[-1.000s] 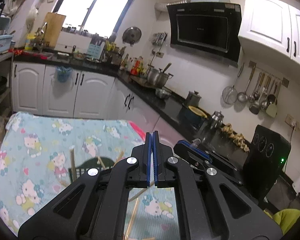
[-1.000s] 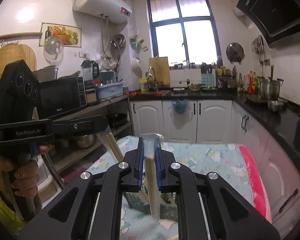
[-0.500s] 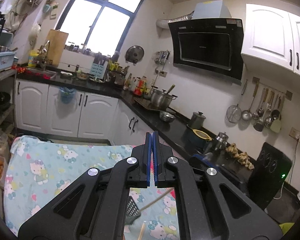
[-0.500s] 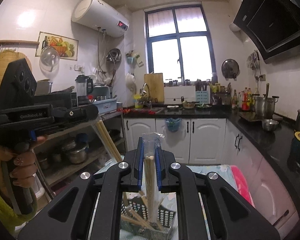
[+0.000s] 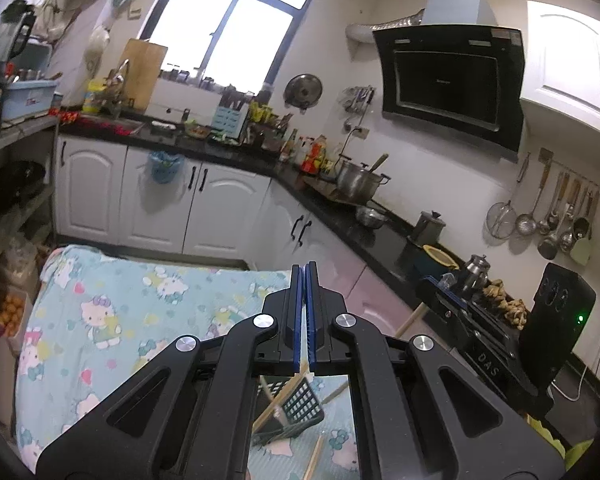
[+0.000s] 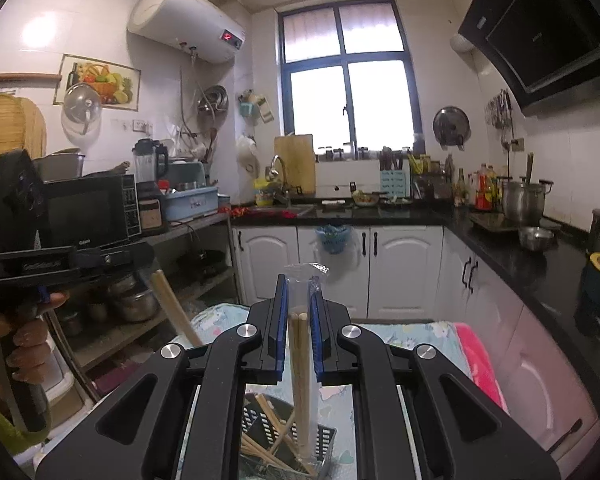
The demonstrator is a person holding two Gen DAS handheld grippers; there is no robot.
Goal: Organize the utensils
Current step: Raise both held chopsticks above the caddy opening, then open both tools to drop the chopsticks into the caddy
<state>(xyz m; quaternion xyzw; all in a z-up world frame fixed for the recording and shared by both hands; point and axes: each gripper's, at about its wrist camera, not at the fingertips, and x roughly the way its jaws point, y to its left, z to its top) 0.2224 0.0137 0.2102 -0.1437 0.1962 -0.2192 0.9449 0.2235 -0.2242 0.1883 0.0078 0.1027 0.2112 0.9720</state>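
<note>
My right gripper (image 6: pixel 299 292) is shut on a pair of wooden chopsticks in a clear plastic sleeve (image 6: pixel 300 364), held upright with their lower end in a black slotted utensil basket (image 6: pixel 324 440). The basket holds several loose chopsticks (image 6: pixel 274 426). My left gripper (image 5: pixel 305 276) has its jaws pressed together; a thin chopstick (image 5: pixel 278 402) runs down from them toward the basket (image 5: pixel 298 402). In the right wrist view the left gripper (image 6: pixel 138 254) holds that chopstick (image 6: pixel 176 312) at the left. The right gripper's body (image 5: pixel 476 344) shows at the right of the left wrist view.
The basket stands on a table with a light blue cartoon-print cloth (image 5: pixel 112 308). A loose chopstick (image 5: pixel 314 458) lies on the cloth by the basket. White cabinets (image 6: pixel 340 272) and a black countertop (image 6: pixel 520 252) run behind and to the right. A shelf with a microwave (image 6: pixel 88 216) stands left.
Both wrist views have tilted upward, so the basket now sits lower in view. The right gripper still holds the sleeved chopsticks over the basket. The left gripper stays shut.
</note>
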